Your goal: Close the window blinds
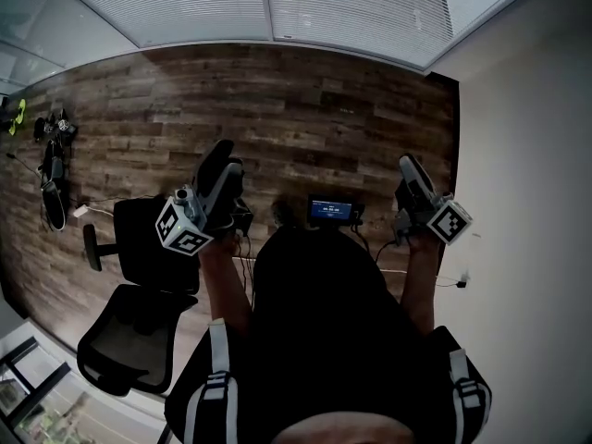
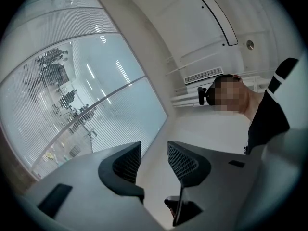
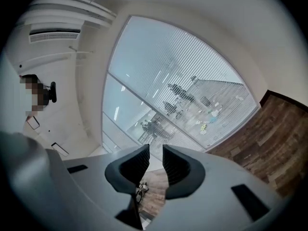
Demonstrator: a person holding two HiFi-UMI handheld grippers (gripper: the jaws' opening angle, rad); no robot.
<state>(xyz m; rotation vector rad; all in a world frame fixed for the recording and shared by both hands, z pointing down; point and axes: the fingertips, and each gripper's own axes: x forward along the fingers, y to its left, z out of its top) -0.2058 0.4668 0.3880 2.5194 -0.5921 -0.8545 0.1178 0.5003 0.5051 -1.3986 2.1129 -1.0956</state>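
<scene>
Window blinds [image 1: 351,7] well ahead of left gripper [image 1: 222,163] and right gripper [image 1: 410,168]

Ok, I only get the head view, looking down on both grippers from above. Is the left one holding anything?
Observer: No. In the left gripper view, the left gripper has its jaws apart with nothing between them.
Operator: And the other one?
Observer: The right gripper is empty too, with only a narrow gap between its jaws.
Operator: Can its camera see the window?
Observer: Yes. The blinds fill the space above its jaws, and shapes beyond show between the slats, so they don't look closed yet.
</scene>
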